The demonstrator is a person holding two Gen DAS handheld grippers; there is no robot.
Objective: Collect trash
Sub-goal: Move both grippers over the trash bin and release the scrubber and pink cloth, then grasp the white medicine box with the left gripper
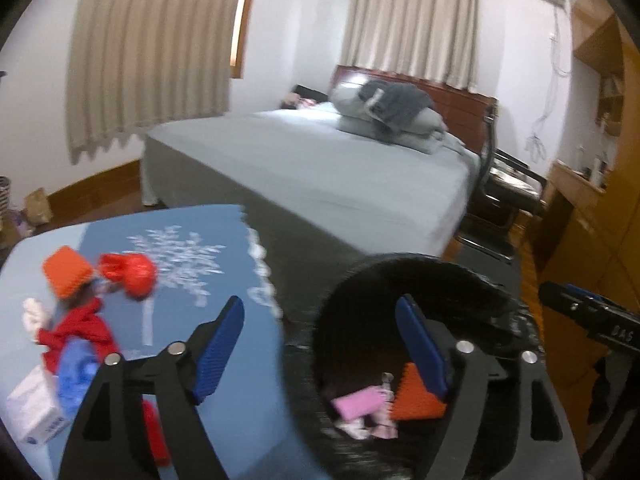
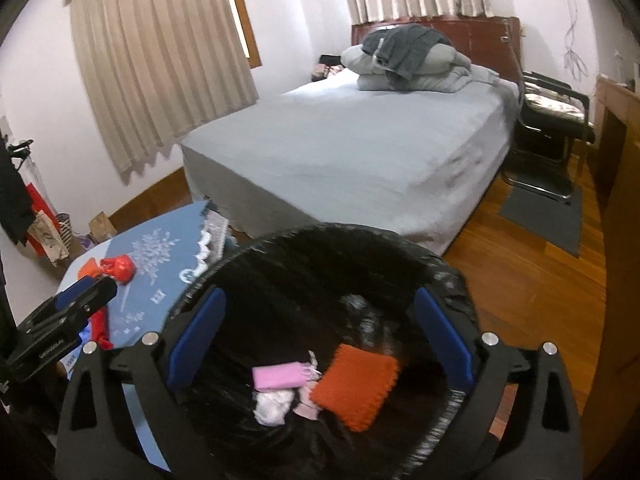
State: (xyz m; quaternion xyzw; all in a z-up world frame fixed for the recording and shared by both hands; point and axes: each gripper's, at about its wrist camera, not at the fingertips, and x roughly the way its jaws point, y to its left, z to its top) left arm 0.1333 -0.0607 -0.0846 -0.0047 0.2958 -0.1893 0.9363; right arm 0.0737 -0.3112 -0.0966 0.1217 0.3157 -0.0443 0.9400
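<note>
both hand-held grippers, left (image 1: 320, 344) and right (image 2: 320, 340), spread over round black-lined bin (image 2: 400, 248) holding ribbed orange pad (image 2: 356, 386).

Looks like a home bedroom from my feed: made bed (image 2: 360, 140) with grey sheet, folded bedding (image 2: 408, 68) by a wooden headboard (image 2: 480, 36), beige curtains (image 2: 160, 72) over the windows, wood floor (image 2: 532, 280), black chair (image 2: 556, 120) beside the bed, wooden cabinets (image 1: 596, 220) along my right wall.
</note>
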